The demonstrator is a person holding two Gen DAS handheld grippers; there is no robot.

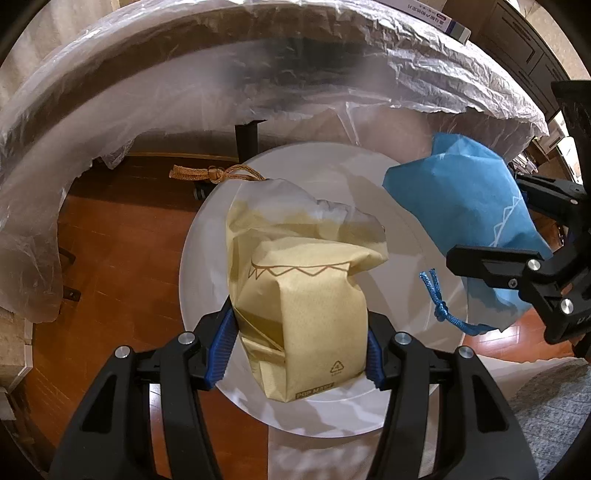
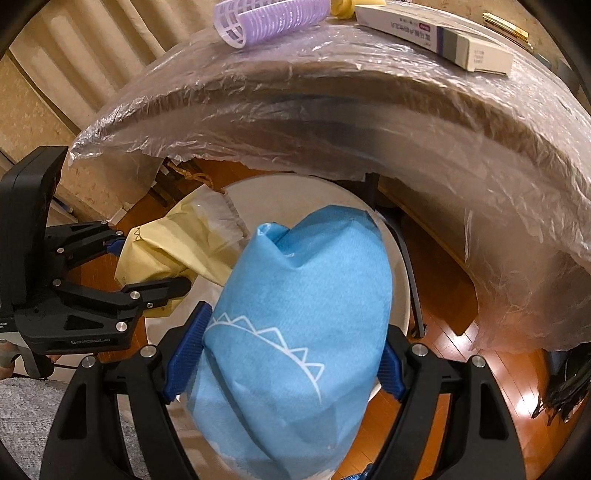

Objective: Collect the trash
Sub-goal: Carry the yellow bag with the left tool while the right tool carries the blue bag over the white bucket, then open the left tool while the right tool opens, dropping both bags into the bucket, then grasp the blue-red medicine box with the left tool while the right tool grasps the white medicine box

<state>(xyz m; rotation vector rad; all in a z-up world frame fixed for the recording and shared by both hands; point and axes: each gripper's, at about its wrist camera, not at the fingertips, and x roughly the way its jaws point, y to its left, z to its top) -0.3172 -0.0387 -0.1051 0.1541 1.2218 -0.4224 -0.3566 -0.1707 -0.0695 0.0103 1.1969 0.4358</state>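
Note:
My left gripper is shut on a yellow drawstring bag and holds it over the open white bin below. My right gripper is shut on a blue drawstring bag with a white zigzag line, also above the bin. The blue bag and right gripper show at the right of the left wrist view. The yellow bag and left gripper show at the left of the right wrist view.
A table edge wrapped in clear plastic arches over the bin. On it lie a purple hair roller and a white box. Wooden floor surrounds the bin; grey carpet lies near me.

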